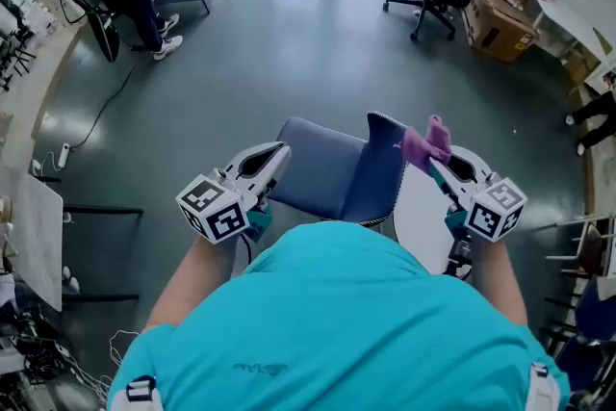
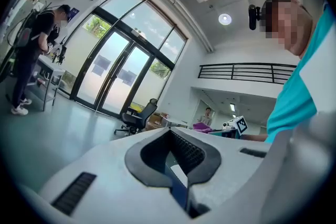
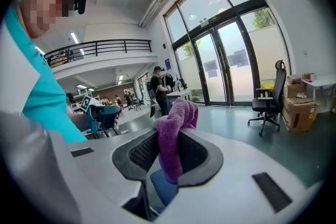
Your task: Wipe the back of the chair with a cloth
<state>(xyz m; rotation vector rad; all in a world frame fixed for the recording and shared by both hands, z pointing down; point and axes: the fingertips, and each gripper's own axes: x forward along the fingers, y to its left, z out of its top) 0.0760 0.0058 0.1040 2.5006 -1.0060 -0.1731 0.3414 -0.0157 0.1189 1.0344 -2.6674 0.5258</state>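
Wiping is being set up rather than clearly begun: the cloth [image 1: 426, 141] is being held just beside the top edge of the chair back [image 1: 383, 173], on the side away from the seat [image 1: 318, 170], and whether it is touching the fabric cannot be told. The right tongs [image 1: 435, 161] are being held pinched on the cloth's middle, with a purple tuft bunched above the tips and a tail hanging between the pads [image 3: 140, 153] (so only a small wad is being offered to the surface). The left tongs [image 1: 280, 153] are being held closed to the tips with nothing in them, over the seat's far edge and apart from the back.

For a good wipe, the loose tuft, not the hard tips, is probably best laid flat against the back. The stroke is likely best drawn across the panel under light, even pressure. The chair may slide or turn on the smooth floor [image 1: 289, 43] when pushed, so the free left tongs could be rested against the seat side of the back to steady it. The cloth could be dragged loose, so a firm pinch is being called for.
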